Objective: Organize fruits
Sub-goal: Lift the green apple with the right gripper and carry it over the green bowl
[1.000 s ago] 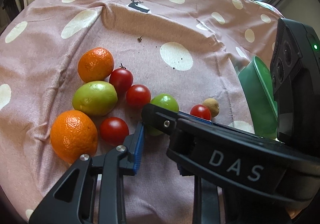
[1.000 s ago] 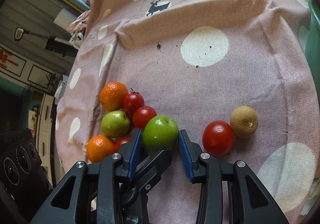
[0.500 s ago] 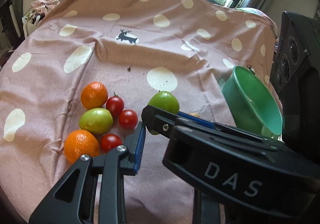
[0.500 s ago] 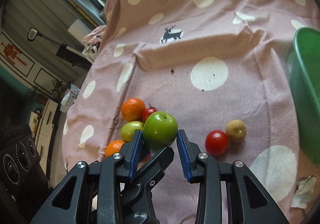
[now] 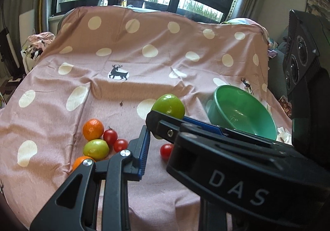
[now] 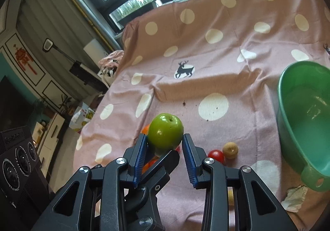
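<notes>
**Right gripper carries the green apple, short of the bowl**

Your right gripper (image 6: pixel 165 144) is clamped on the green apple (image 6: pixel 166 134), with the blue pads (image 6: pixel 142 154) pressing its lower flanks and most of the fruit standing proud above them. The apple is in the air, to the left of the green bowl (image 6: pixel 288 123) and not yet over its rim. That shallow hold is the main risk: a round, glossy skin held low can squirt upward or roll out if you swing or tilt sharply, and it would land on the spotted cloth (image 6: pixel 226 66) or among the fruit below.

Your left gripper (image 5: pixel 156 138) sits right under the apple; one blue pad is clear to see, but the other jaw is hidden behind the right tool, so I cannot tell how wide it stands. The two tools look near enough to knock together as you carry across.

Left of the bowl, on the cloth, lie a red tomato (image 6: pixel 215 155) and a small brown fruit (image 6: pixel 230 150); a low pass would sweep them. Releasing high over the bowl may bruise the apple or tip the light bowl.
</notes>
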A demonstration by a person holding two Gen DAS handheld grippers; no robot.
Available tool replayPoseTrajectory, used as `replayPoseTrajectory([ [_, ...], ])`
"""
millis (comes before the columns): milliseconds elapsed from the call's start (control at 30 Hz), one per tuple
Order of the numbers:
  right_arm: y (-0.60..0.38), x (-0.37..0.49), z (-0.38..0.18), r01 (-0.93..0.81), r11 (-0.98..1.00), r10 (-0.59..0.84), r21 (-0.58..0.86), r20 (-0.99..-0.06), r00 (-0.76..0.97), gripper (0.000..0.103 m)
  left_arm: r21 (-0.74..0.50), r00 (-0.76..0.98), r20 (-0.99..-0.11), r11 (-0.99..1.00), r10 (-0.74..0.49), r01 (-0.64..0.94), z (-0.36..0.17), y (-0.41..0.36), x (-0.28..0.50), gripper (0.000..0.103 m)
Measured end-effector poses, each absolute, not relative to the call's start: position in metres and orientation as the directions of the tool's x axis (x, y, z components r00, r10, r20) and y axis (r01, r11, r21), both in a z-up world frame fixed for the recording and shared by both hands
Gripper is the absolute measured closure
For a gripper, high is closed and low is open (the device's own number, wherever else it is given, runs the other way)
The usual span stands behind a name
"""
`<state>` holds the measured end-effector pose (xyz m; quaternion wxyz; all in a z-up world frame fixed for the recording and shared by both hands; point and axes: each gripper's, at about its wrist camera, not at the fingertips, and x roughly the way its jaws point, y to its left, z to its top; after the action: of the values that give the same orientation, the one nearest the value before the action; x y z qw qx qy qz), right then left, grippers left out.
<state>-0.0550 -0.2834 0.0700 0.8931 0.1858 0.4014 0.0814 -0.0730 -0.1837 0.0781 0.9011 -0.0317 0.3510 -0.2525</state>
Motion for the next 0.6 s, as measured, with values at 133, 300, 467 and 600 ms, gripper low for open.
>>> replayPoseTrajectory([
  [133,-0.290,-0.061,0.078,0.008,0.916,0.285,0.400,-0.666,0.689,0.064,-0.220,0.633,-0.601,0.862,-0.488,0.456,0.085,-0.192,-0.077,0.077],
  [300,-0.301,-0.070,0.087,0.022,0.914,0.268,0.406,-0.642,0.718,0.064,-0.199,0.637,-0.586,0.851,-0.501,0.486,0.093,-0.203,-0.081,0.077],
  [467,-0.312,-0.077,0.093,0.034,0.909,0.256,0.416,-0.619,0.742,0.064,-0.176,0.638,-0.580,0.843,-0.507,0.509,0.099,-0.214,-0.084,0.077],
  [600,-0.320,-0.080,0.095,0.047,0.904,0.248,0.424,-0.612,0.751,0.064,-0.173,0.633,-0.576,0.834,-0.517,0.523,0.101,-0.221,-0.085,0.077],
])
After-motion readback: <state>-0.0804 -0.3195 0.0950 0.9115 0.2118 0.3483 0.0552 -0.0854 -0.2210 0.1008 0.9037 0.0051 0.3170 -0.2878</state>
